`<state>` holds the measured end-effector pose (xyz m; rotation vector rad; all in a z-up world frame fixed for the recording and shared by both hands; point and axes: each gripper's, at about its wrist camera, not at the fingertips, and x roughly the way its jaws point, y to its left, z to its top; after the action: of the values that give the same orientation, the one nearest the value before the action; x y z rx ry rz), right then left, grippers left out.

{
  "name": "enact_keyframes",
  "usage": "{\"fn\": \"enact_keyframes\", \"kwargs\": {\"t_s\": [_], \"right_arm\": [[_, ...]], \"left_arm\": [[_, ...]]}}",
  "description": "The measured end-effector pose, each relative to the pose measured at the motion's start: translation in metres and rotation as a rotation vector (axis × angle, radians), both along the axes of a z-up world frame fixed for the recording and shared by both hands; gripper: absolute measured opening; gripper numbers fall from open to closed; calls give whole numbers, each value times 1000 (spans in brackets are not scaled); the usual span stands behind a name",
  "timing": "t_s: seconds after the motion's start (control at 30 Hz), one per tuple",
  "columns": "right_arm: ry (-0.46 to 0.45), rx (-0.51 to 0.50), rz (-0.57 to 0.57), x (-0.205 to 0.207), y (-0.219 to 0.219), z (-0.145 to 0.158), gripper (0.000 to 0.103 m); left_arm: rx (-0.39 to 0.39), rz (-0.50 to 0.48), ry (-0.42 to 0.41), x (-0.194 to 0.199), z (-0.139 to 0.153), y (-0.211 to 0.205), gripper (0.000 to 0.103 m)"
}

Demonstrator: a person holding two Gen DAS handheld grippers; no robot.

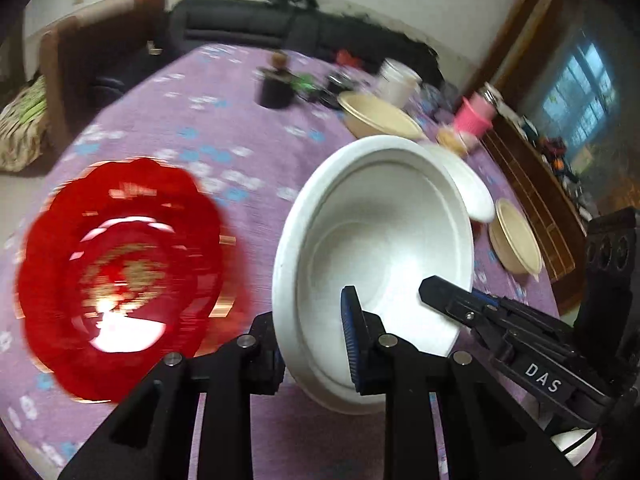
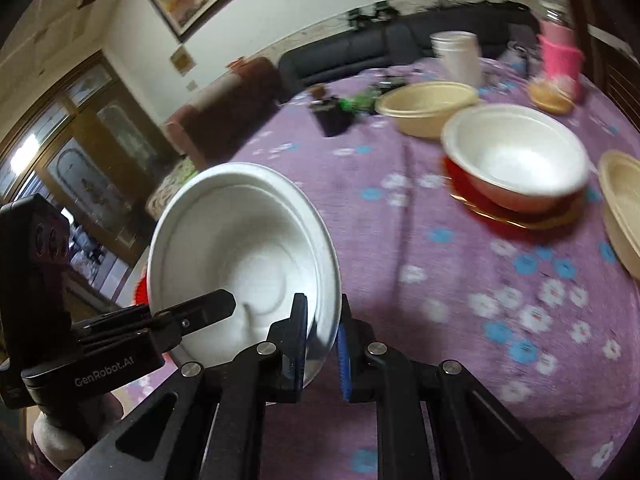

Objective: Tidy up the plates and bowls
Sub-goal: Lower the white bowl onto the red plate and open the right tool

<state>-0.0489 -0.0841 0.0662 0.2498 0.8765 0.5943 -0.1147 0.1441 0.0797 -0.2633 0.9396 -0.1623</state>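
Observation:
Both grippers hold one white bowl (image 1: 380, 232) tilted above the purple flowered tablecloth (image 1: 224, 120). My left gripper (image 1: 316, 344) is shut on its near rim. My right gripper (image 2: 322, 340) is shut on the opposite rim of the same bowl (image 2: 240, 248). The right gripper shows in the left wrist view (image 1: 436, 294), and the left gripper shows in the right wrist view (image 2: 218, 304). A red scalloped plate (image 1: 120, 276) lies on the cloth to the left. A second white bowl (image 2: 516, 156) sits on another red plate (image 2: 516, 216).
Tan bowls (image 2: 428, 104) (image 2: 624, 208) (image 1: 516, 236) stand on the table, with a white cup stack (image 2: 460, 56), a pink cup (image 2: 560, 56), a small orange dish (image 2: 550, 96) and a dark jar (image 1: 276, 84). A dark sofa (image 1: 248, 24) lies beyond the table.

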Motion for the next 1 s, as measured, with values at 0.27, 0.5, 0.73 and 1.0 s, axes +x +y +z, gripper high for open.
{"fn": "enact_keyframes", "kwargs": {"t_s": [0.27,0.5,0.73,1.0], "right_arm": [[4,-18,159,11,110,3,15],[36,-79,215,18,176,-21,15],[49,-140,212,21,197,-39,17],[-49,-177,160,21,197,-36,30]], "left_arm": [[-3,208,28,-5,-8,100,24],[-13,301,103,3,-38,150,27],[-6,339,81,1,-40,168,54],[3,391,-44,-26,-7,169,67]]}}
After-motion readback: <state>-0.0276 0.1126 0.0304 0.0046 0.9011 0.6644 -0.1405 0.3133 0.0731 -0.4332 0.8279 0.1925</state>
